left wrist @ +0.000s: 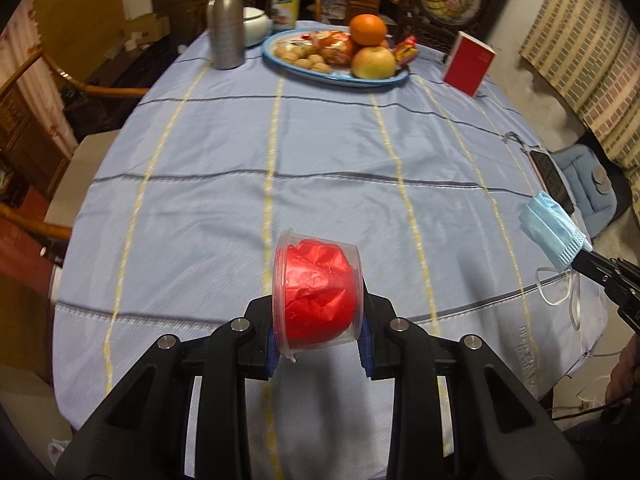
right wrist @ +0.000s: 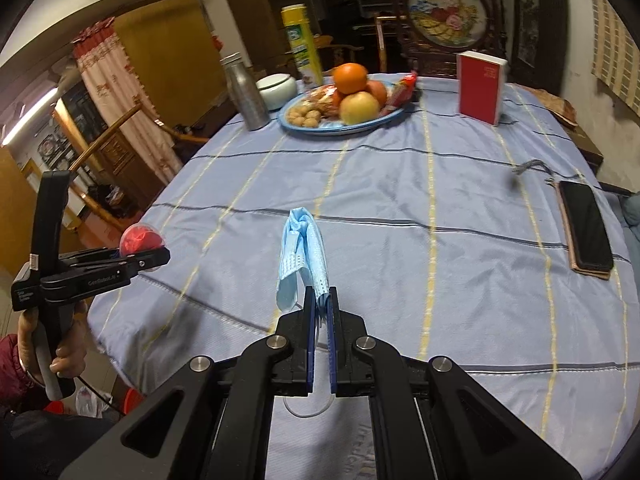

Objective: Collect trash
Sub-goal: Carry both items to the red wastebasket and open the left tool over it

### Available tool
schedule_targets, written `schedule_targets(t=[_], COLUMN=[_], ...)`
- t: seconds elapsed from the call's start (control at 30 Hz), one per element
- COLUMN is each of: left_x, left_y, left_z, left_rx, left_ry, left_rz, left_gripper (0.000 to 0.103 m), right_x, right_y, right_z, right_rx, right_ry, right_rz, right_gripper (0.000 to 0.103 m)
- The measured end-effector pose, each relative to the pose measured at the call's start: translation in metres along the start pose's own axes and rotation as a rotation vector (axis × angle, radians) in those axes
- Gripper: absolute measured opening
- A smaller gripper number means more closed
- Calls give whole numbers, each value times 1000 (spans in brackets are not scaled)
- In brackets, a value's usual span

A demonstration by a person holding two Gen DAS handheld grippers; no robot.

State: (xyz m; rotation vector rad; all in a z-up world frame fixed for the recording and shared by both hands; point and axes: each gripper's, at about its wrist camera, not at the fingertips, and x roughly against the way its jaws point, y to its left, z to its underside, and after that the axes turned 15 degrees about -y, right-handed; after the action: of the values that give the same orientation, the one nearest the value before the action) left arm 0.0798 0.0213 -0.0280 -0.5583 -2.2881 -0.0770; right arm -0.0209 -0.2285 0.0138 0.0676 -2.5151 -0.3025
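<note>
My left gripper (left wrist: pixel 319 344) is shut on a clear plastic cup (left wrist: pixel 316 292) stuffed with crumpled red paper, held on its side above the near edge of the blue tablecloth (left wrist: pixel 320 152). It also shows in the right wrist view (right wrist: pixel 141 242) at far left. My right gripper (right wrist: pixel 320 300) is shut on a folded blue face mask (right wrist: pixel 302 256), which stands up from the fingers; its ear loop hangs below. In the left wrist view the mask (left wrist: pixel 554 234) is at the right table edge.
At the far end stand a plate of fruit and nuts (left wrist: pixel 336 56), a metal bottle (left wrist: pixel 226 20), a white lidded bowl (left wrist: pixel 256 22), a yellow-green can (right wrist: pixel 301 44) and a red book (left wrist: pixel 468 64). A phone (right wrist: pixel 586 230) lies at the right edge. Wooden chairs stand left.
</note>
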Motion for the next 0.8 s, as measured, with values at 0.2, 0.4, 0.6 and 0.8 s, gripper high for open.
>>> schedule_targets(t=[0.2,0.4,0.6,0.8], left_x=[34,66,101,133], left_y=[19,32,44,54], left_z=[12,31,55,87], left_rx=[101,173,257,346], left_ry=[-50,-62,-73,-72], left_rz=[-119,-245,-364,-468], left_gripper=[31,31,31,31], right_x=[-20,-32,-40,-49], right_y=[16,37,62,86], right_z=[-10,-15,-9,-2], right_rx=[78,108,157,195], right_ry=[42,60,104,166], right_rz=[-135,-274,-397,-495], right_gripper=[6,6,6,6])
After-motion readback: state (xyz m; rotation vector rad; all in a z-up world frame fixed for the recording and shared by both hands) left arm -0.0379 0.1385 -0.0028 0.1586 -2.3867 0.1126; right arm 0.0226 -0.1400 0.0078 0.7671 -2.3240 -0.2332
